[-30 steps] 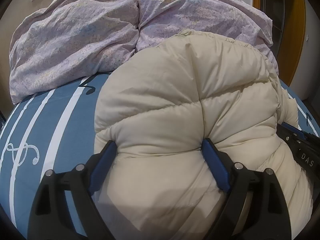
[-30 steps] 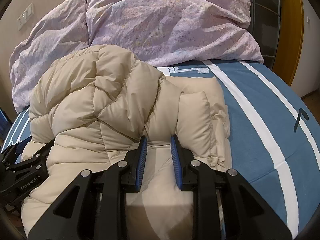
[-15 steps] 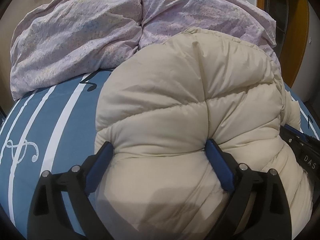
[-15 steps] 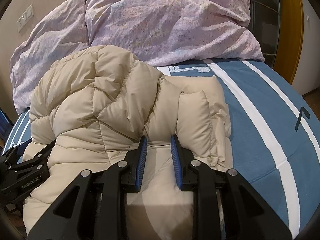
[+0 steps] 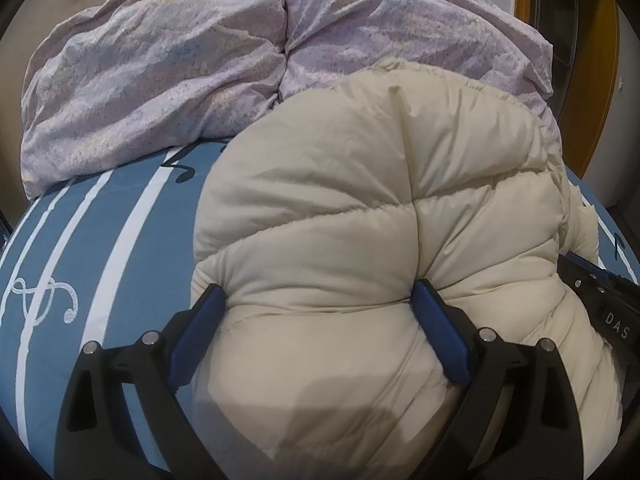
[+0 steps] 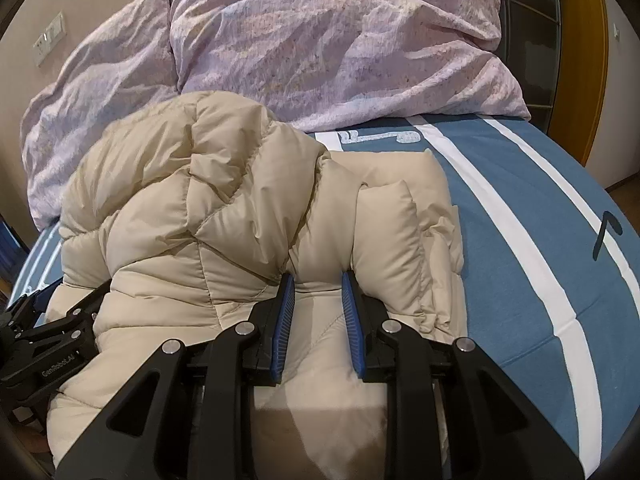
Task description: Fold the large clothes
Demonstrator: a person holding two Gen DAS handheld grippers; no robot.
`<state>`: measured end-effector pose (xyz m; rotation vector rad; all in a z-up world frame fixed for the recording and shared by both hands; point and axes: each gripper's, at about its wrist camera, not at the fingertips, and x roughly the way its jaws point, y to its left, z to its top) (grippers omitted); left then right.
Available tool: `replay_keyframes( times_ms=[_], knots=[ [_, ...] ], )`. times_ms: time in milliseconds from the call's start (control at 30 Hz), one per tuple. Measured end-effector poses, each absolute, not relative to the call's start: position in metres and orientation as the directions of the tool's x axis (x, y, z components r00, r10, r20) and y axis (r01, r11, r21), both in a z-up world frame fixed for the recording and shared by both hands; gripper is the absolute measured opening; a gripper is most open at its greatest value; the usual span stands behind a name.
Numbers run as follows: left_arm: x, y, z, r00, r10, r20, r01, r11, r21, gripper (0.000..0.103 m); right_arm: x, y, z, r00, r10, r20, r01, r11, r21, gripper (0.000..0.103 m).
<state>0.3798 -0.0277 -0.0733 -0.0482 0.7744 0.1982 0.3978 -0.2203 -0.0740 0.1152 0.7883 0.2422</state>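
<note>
A beige quilted puffer jacket lies bunched on the blue striped bed; it also shows in the right wrist view. My left gripper has its jaws wide apart around a thick fold of the jacket, and the blue pads press into the padding. My right gripper has its jaws close together, pinching a narrow fold of the jacket near its right side. The left gripper's body shows in the right wrist view, and the right gripper's body shows in the left wrist view.
Lilac duvets or pillows are piled at the head of the bed. The blue sheet with white stripes spreads left, and also right. A wooden door frame stands at the right.
The left gripper has pulled back slightly, with the jacket still between its pads. The right gripper has barely moved.
</note>
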Motion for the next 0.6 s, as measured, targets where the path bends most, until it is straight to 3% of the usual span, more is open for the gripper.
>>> replay_keyframes(
  times_ms=[233,367,600],
  knots=[
    [0.379,-0.008,-0.03,0.723,0.155,-0.673,-0.184,0.982,0.028,0.094,0.393,-0.245,-0.033,0.696,0.324,-0.64,-0.153,0.939,0.309,0.028],
    [0.396,0.003,-0.016,0.721,0.167,-0.672,-0.21,0.977,0.017,0.094,0.404,-0.237,-0.02,0.715,0.282,-0.639,-0.141,0.955,0.262,0.028],
    [0.413,-0.002,-0.034,0.718,0.179,-0.673,-0.214,0.976,0.031,0.094,0.427,-0.23,-0.053,0.689,0.211,-0.693,-0.087,0.974,0.21,0.028]
  ],
)
